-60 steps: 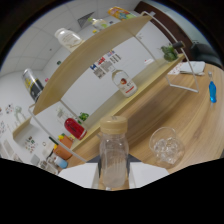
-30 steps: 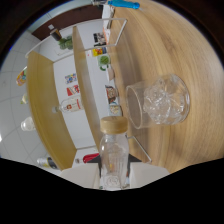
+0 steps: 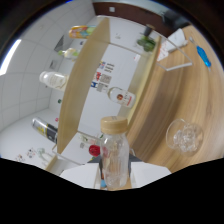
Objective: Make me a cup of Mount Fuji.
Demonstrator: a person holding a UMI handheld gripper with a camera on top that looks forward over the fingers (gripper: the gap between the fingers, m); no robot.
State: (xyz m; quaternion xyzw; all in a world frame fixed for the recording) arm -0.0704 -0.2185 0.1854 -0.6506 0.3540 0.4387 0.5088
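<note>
The gripper (image 3: 115, 182) is holding a small clear bottle (image 3: 114, 155) with a tan cap (image 3: 114, 124). The bottle sits right between the two fingers at the bottom of the view, and it looks squeezed tight there, though the fingers themselves are mostly hidden in the dark part. The cap is on the bottle, so nothing can come out of it yet. A clear glass (image 3: 184, 136) stands on the wooden counter (image 3: 200, 95), off to one side of the bottle and a little apart from it. The glass looks like it has some ice or something see-through inside, but it is hard to be sure. Behind the bottle there are wooden shelves (image 3: 82, 85) with other bottles and jars on them. The whole view is tipped, so the gripper is probably being turned. The drink seems only just begun: a bottle is picked up and a glass is ready. What is left is likely opening the bottle, pouring into the glass, and adding whatever else the drink needs.
</note>
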